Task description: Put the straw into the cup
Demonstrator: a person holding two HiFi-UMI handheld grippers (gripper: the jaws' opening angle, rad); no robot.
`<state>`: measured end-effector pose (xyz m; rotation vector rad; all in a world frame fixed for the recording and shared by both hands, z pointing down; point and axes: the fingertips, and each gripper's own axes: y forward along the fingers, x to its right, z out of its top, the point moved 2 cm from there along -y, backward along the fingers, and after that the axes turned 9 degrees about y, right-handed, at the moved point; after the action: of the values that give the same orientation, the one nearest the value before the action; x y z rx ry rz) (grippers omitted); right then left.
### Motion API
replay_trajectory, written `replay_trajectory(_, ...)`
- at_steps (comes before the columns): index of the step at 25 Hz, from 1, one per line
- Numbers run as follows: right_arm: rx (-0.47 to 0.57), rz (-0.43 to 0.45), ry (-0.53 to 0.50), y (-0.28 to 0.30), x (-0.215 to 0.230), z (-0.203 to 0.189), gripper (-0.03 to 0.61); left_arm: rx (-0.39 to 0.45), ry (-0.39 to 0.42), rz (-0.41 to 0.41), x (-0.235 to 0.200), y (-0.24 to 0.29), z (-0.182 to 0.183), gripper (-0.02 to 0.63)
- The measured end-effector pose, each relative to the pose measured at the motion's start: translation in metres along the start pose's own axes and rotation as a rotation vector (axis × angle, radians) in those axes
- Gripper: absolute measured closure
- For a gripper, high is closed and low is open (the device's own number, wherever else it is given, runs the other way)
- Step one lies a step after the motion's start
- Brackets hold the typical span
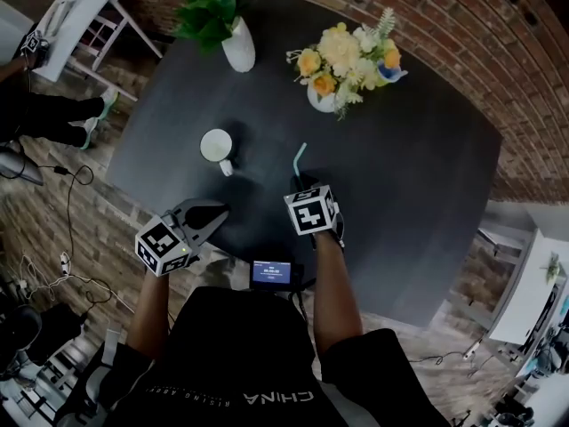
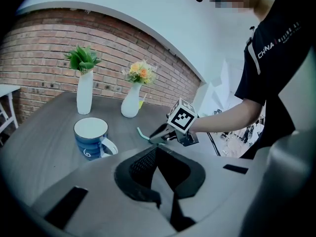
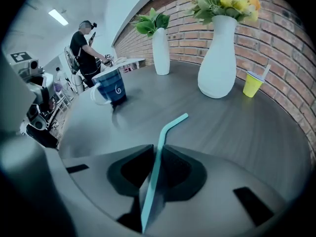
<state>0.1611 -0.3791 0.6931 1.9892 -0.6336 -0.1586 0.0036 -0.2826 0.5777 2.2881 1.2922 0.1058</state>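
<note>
A blue mug with a white inside [image 1: 216, 146] [image 2: 91, 138] [image 3: 110, 86] stands on the dark round table [image 1: 409, 176], its handle toward me. My right gripper [image 1: 302, 181] [image 3: 156, 168] is shut on a teal bendy straw [image 3: 157, 161] [image 1: 299, 158] [image 2: 143, 134]; the straw's bent tip sticks out past the jaws, low over the table and to the right of the mug. My left gripper [image 1: 218, 213] [image 2: 157, 154] is shut with nothing in it, at the table's near edge just in front of the mug.
A white vase of green leaves [image 1: 237, 44] [image 2: 84, 92] [image 3: 160, 51] and a white vase of flowers [image 1: 324, 98] [image 2: 131, 100] [image 3: 217, 58] stand at the back of the table. A small yellow cup with a straw [image 3: 253, 83] sits by the brick wall. A person [image 3: 84, 51] stands far off.
</note>
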Motion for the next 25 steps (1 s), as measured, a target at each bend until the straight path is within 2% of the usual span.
replay_trajectory(11,-0.021,0.023,0.055,-0.003,0.002,0.002,0.538,0.003,0.004,0.006,-0.001,-0.001,0.003,0.611)
replay_trajectory(15,-0.016,0.020,0.045,-0.005,-0.003,0.000,0.541,0.028,0.004,-0.004,0.001,-0.004,0.007,0.611)
replay_trajectory(18,0.023,0.032,0.042,-0.014,-0.010,0.005,0.543,0.045,-0.005,0.002,0.000,-0.007,0.009,0.611)
replay_trajectory(22,0.103,0.071,0.017,-0.030,-0.027,0.019,0.543,0.109,-0.074,0.029,-0.006,-0.013,0.016,0.611)
replay_trajectory(25,0.151,0.101,-0.013,-0.048,-0.048,0.034,0.543,0.135,-0.088,0.048,-0.011,-0.015,0.021,0.611)
